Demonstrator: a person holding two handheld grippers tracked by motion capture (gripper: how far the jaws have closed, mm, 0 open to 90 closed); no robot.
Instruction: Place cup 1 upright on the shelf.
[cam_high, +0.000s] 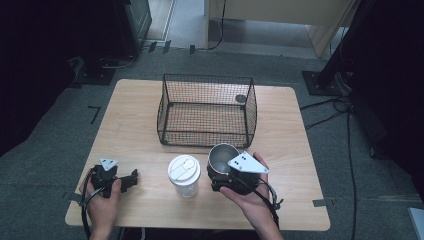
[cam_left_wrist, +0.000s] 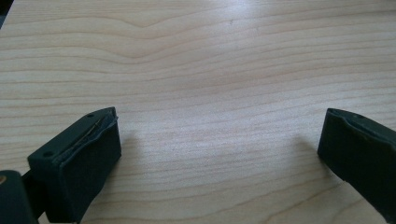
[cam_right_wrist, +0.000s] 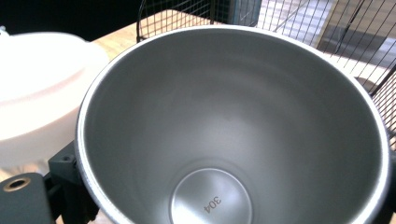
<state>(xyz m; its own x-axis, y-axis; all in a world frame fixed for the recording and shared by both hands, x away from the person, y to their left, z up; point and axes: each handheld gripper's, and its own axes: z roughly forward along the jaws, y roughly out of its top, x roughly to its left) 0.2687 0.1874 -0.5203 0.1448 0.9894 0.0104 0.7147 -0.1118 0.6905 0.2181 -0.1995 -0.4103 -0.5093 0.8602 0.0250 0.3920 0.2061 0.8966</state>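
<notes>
A steel cup (cam_high: 222, 156) stands upright at the table's front centre, just before the wire basket. My right gripper (cam_high: 221, 172) is shut on it, a hand around the gripper body. In the right gripper view the steel cup's bare inside (cam_right_wrist: 233, 140) looms between the jaws, with one black finger (cam_right_wrist: 65, 182) against its left wall. A white lidded cup (cam_high: 184, 175) stands close to the left of the steel one. My left gripper (cam_high: 131, 179) rests low at the front left, open, and the left gripper view has bare wood between its fingertips (cam_left_wrist: 219, 140).
A black wire basket (cam_high: 207, 110) sits at the middle back of the wooden table (cam_high: 135, 125). A small grey disc (cam_high: 241, 98) lies by its far right corner. Cables and stand bases lie on the floor around the table.
</notes>
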